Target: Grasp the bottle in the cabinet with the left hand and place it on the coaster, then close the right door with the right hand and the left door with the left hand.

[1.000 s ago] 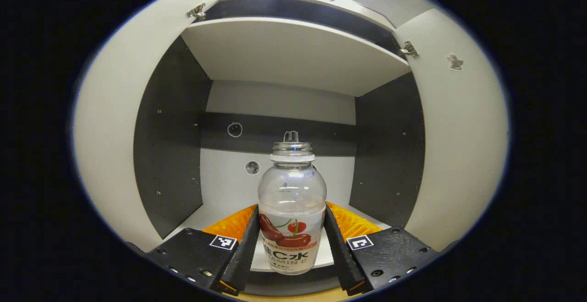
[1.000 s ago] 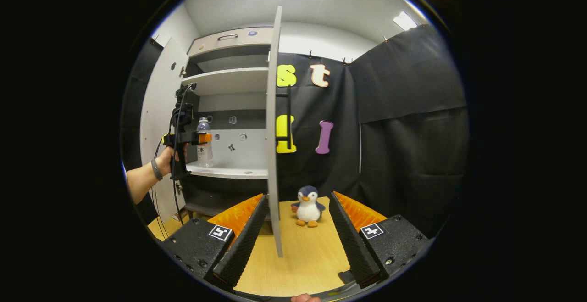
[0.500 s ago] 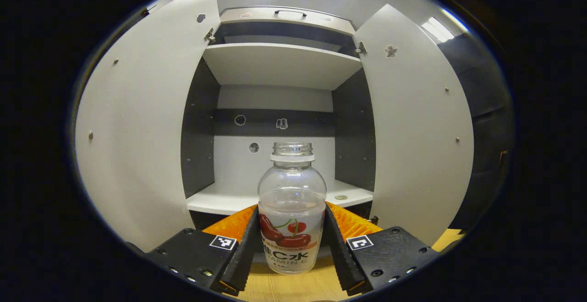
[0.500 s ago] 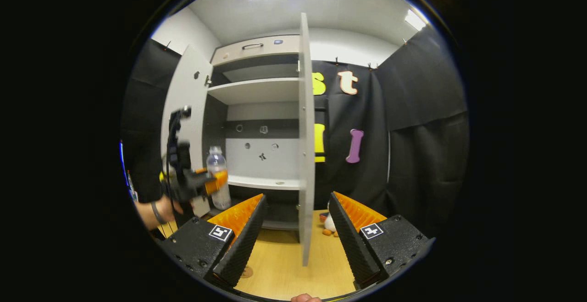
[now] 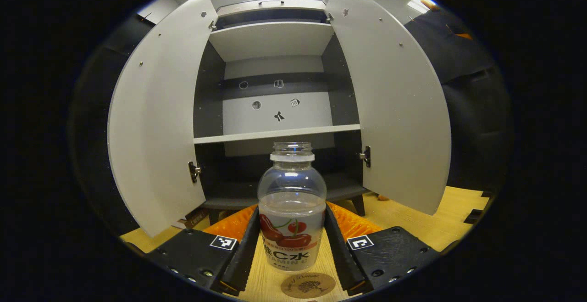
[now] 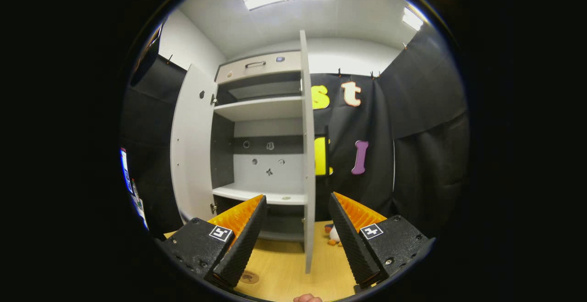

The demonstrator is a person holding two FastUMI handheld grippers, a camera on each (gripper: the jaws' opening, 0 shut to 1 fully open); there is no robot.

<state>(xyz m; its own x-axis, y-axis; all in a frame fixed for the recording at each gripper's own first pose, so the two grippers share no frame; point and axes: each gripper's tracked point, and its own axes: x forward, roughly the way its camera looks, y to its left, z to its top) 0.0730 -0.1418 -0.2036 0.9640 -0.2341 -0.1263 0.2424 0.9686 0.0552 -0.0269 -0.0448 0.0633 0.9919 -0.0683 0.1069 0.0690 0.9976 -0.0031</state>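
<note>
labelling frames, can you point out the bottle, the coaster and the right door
bottle (image 5: 291, 228): left gripper view, on its printed label.
coaster (image 5: 308, 285): left gripper view, on its round top face.
right door (image 5: 394, 109): left gripper view, on the open panel's inner face.

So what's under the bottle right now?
The coaster lies on the wooden table just below the bottle; its far edge is covered by the bottle's base, so contact is unclear.

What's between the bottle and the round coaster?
Nothing but bare wooden tabletop, in the left gripper view. The bottle, held by the left claw, hangs just behind the coaster.
</note>
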